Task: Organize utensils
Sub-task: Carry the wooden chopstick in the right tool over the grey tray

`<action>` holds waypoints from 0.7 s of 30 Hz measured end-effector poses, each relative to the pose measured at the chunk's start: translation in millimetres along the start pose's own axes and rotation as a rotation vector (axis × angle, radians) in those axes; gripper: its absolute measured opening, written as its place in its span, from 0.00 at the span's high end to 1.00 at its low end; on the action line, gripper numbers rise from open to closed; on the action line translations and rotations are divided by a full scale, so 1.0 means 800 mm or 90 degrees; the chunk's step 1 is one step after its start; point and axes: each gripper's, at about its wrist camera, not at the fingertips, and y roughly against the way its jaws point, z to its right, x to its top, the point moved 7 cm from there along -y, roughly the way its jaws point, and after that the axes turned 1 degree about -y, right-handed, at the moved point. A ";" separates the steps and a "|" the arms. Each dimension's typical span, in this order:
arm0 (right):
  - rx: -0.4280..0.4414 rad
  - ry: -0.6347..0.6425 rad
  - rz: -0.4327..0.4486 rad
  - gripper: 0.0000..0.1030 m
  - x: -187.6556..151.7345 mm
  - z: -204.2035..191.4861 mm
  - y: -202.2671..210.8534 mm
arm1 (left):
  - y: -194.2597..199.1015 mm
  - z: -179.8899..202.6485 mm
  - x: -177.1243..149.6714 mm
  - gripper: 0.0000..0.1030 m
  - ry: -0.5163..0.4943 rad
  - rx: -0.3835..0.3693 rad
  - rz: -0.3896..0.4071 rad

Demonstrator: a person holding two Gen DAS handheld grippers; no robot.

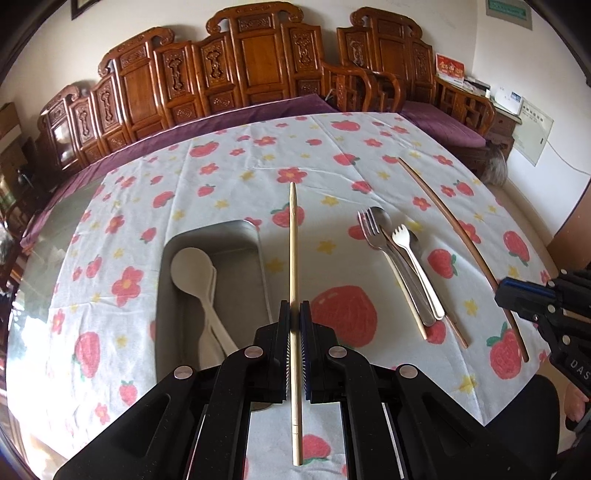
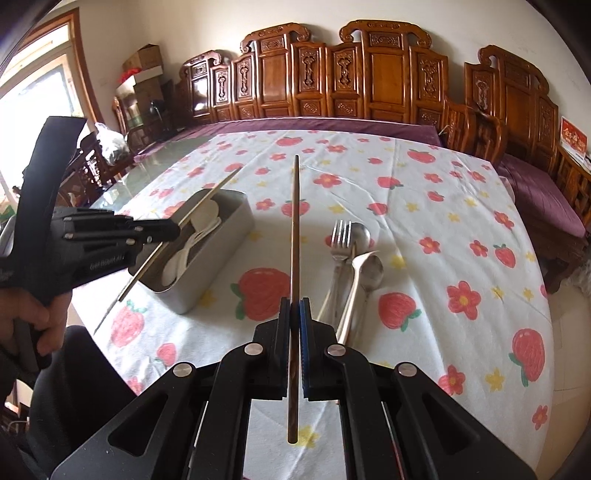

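Both wrist cams: close, angled down; share tablecloth (image 1: 229, 173), tray (image 2: 221, 236).

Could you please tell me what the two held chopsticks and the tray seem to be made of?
Light chopstick: probably bamboo or pale wood, matte, straw-coloured. Dark chopstick: likely stained or lacquered wood, brown with faint grain. Tray: apparently brushed metal, grey with a dull sheen.

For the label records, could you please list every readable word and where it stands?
"DAS": partial lettering on the right gripper body.
Embossed lettering on the left gripper body: too blurred to read.
Red box, wall papers, green sign: print too small to read.
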 end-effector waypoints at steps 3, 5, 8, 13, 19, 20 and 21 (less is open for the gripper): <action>0.004 0.008 0.000 0.94 0.001 -0.012 0.001 | 0.003 -0.015 0.001 0.96 0.005 0.006 0.002; 0.007 0.006 -0.001 0.94 0.003 -0.018 0.000 | 0.004 -0.027 0.001 0.96 0.011 0.009 0.001; 0.013 0.003 -0.007 0.94 0.005 -0.028 -0.002 | 0.004 -0.046 0.001 0.96 0.025 0.006 -0.005; 0.015 0.008 -0.016 0.94 0.016 -0.041 -0.010 | -0.008 -0.070 0.000 0.96 0.037 0.000 -0.019; 0.021 0.013 -0.030 0.94 0.029 -0.055 -0.028 | -0.046 -0.102 -0.007 0.96 0.055 -0.003 -0.049; 0.022 0.016 -0.032 0.94 0.030 -0.058 -0.032 | -0.051 -0.105 -0.008 0.96 0.055 -0.002 -0.054; 0.022 0.019 -0.035 0.94 0.031 -0.060 -0.036 | -0.059 -0.108 -0.010 0.96 0.055 -0.001 -0.060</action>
